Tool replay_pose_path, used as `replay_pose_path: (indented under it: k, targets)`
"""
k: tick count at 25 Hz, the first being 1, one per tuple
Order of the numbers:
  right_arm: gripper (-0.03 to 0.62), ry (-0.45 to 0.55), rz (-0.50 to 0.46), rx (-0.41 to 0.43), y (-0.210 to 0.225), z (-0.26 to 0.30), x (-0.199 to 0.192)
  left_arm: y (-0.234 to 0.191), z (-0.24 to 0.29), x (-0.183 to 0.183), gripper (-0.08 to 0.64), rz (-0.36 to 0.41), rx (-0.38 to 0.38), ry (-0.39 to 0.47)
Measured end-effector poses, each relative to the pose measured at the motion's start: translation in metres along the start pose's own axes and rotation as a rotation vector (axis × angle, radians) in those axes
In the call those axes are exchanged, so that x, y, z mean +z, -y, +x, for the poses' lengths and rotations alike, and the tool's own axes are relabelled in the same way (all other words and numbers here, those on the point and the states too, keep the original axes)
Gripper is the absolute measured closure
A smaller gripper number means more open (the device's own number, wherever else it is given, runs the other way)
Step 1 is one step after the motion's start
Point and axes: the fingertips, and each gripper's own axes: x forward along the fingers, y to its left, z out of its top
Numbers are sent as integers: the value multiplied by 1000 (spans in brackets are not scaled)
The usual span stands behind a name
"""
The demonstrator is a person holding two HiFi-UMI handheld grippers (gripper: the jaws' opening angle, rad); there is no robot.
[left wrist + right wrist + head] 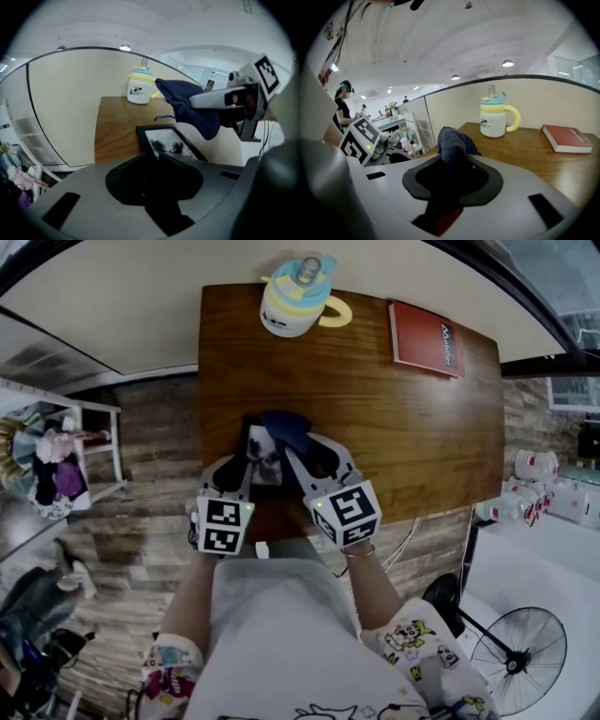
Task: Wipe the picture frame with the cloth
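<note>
Between the left gripper [157, 155] fingers clamping it, the picture frame [165, 140] edge is hidden; right gripper [457, 161] fingers pinch the cloth [451, 140].

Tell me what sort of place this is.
Probably an open-plan office or lab workspace: a wooden desk backed by a cream partition, recessed ceiling lights, and a person in the shared room beyond the partition.

The right tool [457, 161] grips a dark blue cloth [453, 142], a mug [497, 120] standing beyond.
</note>
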Motion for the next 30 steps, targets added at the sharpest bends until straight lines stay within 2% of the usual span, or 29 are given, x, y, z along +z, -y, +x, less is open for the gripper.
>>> replay_pose_path:
  k: [4, 15, 24, 30]
  targets:
    - [495, -39, -113, 96, -16, 25, 7, 0, 1, 0, 481, -5, -4, -4]
    - [495, -157, -329, 296, -38, 70, -4, 0, 1, 0, 482, -9, -12, -9]
    - [495, -233, -501, 399, -41, 94, -22, -2, 2, 0, 482, -24, -22, -17]
    - [495, -238, -616, 420, -43, 95, -28, -2, 2, -1, 482, -35, -28, -28]
